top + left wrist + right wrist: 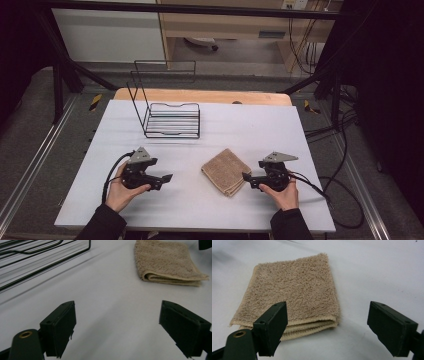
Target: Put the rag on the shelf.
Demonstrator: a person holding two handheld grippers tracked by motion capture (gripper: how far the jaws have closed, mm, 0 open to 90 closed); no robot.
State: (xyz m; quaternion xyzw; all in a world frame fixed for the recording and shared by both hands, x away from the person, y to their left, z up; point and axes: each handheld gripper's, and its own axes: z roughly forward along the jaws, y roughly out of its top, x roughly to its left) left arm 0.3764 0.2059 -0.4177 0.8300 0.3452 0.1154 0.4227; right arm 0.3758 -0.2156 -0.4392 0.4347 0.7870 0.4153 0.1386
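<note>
A folded towel (226, 171) lies flat on the desk (260, 125), a little right of centre and nearer the front edge than the back. It is folded into a thick square of several layers, with the stacked edges facing the right hand-held gripper (246, 176). That gripper sits just beside the towel's right corner with its jaws apart and nothing between them; the pads do not press on the cloth. The left hand-held gripper (169, 177) is near the towel on the other side, towards the front-left part of the desk. Its jaws also stand apart over bare surface, pointing towards the towel.

A wire rack (170, 117) stands towards the back edge, left of centre, with nothing on it.

As I judge it, the folding looks finished: the towel is neat, square and let go. What may be left is to pick it up and set it in the rack, and no grip for that has been taken yet.
</note>
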